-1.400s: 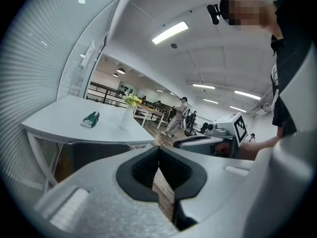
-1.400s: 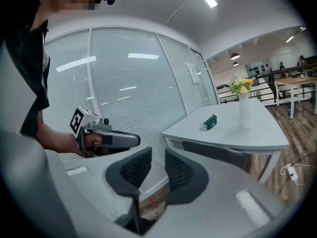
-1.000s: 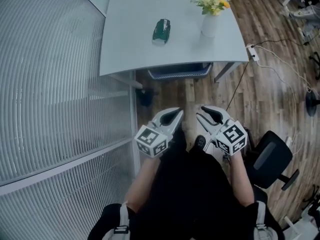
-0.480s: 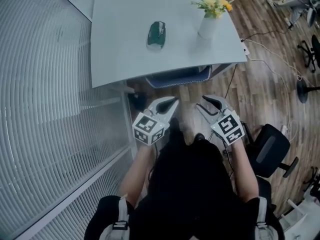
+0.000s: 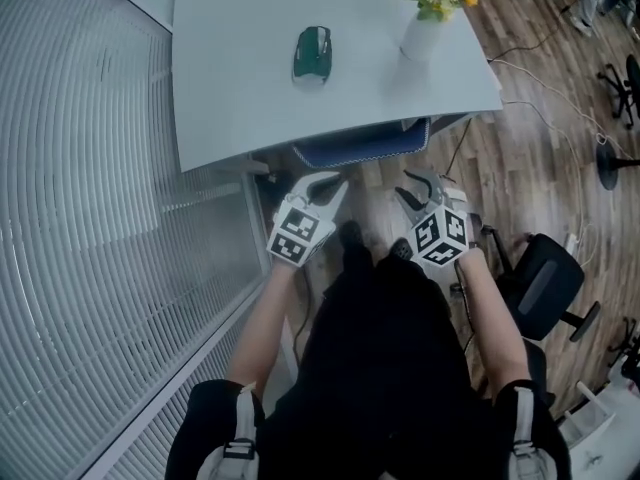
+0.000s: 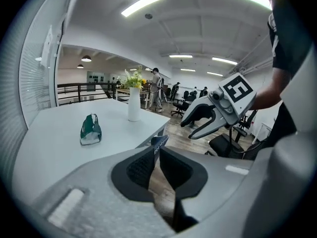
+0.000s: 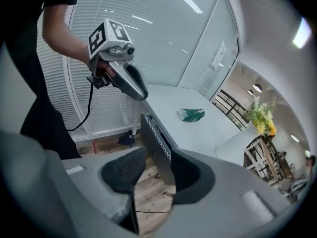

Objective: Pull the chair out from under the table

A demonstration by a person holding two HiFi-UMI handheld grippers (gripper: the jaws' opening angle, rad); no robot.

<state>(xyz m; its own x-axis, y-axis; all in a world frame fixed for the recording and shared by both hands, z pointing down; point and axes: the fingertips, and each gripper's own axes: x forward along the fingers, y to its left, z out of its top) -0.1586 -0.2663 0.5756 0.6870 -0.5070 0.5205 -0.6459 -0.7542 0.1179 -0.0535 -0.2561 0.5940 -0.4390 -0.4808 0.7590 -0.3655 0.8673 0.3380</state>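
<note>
While both point down toward the floor, the left gripper (image 5: 325,183) (image 6: 155,151) has its jaws a sliver apart and opening, with nothing between the pads. The right gripper (image 5: 409,188) (image 7: 151,160), just beside it, is opening wide and is likewise empty. Just ahead of both sets of tips, untouched, the chair (image 5: 360,150) (image 7: 155,135) shows only its blue backrest, the rest tucked under the table (image 5: 240,98). Farther on, a green pouch (image 5: 312,56) lies ahead of the left gripper and a white vase (image 5: 421,38) of yellow flowers ahead of the right.
</note>
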